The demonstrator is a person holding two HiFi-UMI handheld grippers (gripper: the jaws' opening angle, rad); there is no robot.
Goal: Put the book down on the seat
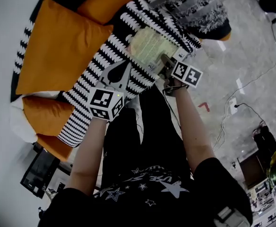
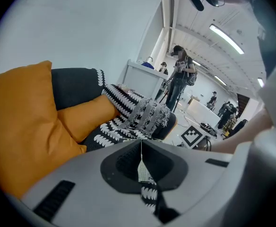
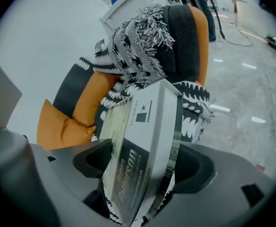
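Closest to us, the left gripper [image 1: 123, 69] hangs over the front of the seat [image 1: 100, 82] with its jaws brought together on nothing we can make out, a little apart from the work. Near it the right gripper [image 1: 165, 65] has its jaws spread wide. The book [image 3: 140, 136] stands tilted between them with a gap at each pad, so we judge it loose rather than gripped. From the head view the book lies pale on the black-and-white seat cover, close to the front edge, its near end reaching out toward the right gripper (whether its whole underside rests on the cover we cannot tell). To finish well, we should keep those jaws wide and draw the right gripper straight back along the book's length, so that no pad catches a cover and drags it off the edge. If the near end overhangs, a gentle push further onto the seat would be safer than leaving it to tip. The left gripper need only stay out of the way. Beyond the book lie an orange cushion [image 1: 57, 46] and a fringed throw [image 1: 197, 8], and past them the floor [image 1: 251, 51] with its cables.
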